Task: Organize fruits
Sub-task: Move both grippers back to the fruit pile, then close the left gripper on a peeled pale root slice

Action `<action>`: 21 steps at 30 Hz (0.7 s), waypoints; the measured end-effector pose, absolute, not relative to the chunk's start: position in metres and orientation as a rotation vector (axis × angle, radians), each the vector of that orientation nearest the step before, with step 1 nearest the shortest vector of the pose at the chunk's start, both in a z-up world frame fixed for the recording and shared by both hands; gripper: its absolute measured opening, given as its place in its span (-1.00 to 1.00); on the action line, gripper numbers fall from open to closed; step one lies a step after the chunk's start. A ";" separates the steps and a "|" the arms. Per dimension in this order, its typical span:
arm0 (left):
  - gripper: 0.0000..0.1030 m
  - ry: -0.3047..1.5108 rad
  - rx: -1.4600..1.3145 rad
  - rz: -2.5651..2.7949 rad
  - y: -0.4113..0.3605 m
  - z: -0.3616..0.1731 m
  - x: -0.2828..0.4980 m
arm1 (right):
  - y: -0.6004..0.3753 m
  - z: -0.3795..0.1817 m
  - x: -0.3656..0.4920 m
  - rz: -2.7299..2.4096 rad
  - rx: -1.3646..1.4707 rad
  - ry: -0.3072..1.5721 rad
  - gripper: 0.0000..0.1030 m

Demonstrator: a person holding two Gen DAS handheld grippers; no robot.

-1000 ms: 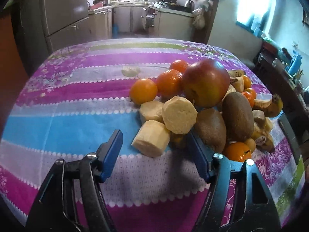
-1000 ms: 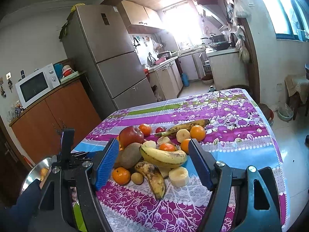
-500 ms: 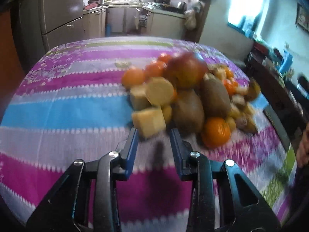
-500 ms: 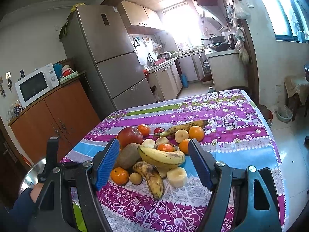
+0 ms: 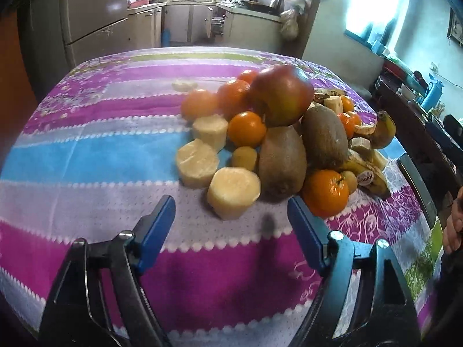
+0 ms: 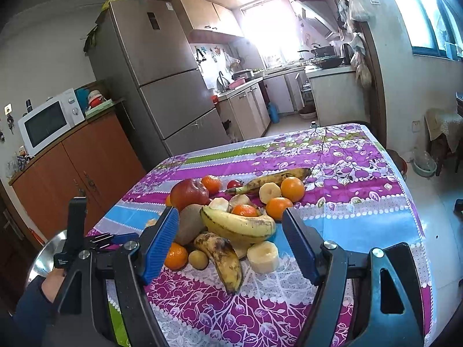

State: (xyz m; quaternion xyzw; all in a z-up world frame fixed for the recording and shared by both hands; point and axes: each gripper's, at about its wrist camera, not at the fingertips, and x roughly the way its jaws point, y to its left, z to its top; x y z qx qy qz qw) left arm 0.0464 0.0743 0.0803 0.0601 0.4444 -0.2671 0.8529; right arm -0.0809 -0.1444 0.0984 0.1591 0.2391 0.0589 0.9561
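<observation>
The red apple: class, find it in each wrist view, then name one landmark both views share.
Left wrist view: the red apple tops the pile, right of centre, above the two kiwis.
Right wrist view: the red apple sits at the pile's left edge.
Shared landmark: the grey fridge.

Far tangerines (image 5: 199,104) and apple (image 5: 282,95) motion-blurred in left wrist view. Sticker (image 5: 365,178) text on banana unreadable. Metal bowl (image 6: 43,256) at surface's left edge mostly hidden behind left tongs (image 6: 121,238). Person's hand (image 5: 453,225) cut by right frame edge.
</observation>
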 end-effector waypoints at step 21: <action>-0.25 0.927 0.110 -0.652 0.086 0.085 0.005 | -0.075 0.070 -0.066 0.331 0.056 0.683 0.15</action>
